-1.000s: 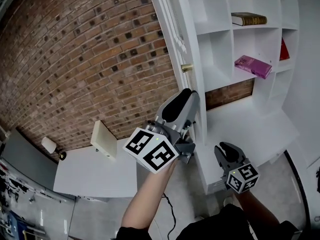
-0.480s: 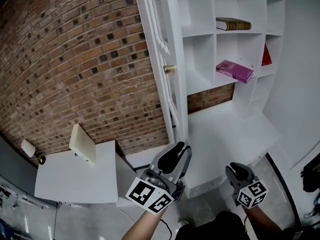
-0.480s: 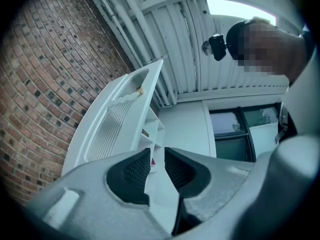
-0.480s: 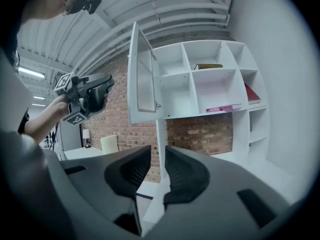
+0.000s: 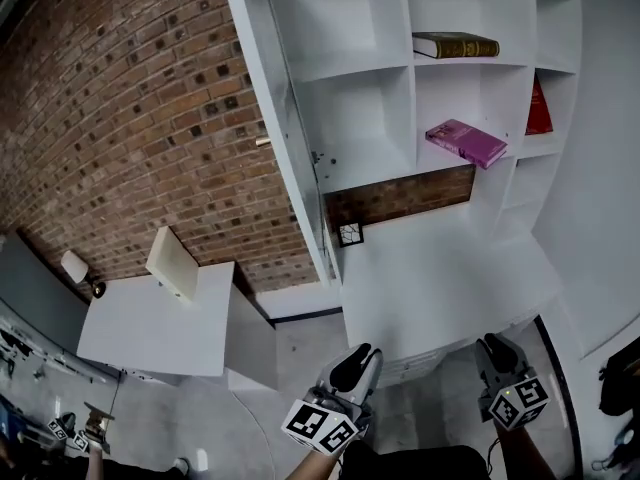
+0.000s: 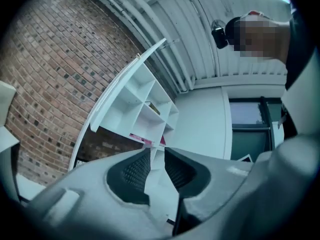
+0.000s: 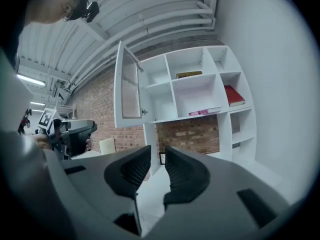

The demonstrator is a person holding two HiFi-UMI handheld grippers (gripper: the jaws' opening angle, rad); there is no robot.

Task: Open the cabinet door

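Left tongs (image 5: 360, 354) and right tongs (image 5: 497, 348) held low, jaws slightly apart, empty.

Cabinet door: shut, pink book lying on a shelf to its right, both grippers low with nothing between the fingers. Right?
No: the cabinet door is open, swung out from the shelves, as the right gripper view shows. The rest holds: pink book on a shelf to its right, left gripper and right gripper low, nothing between the fingers.
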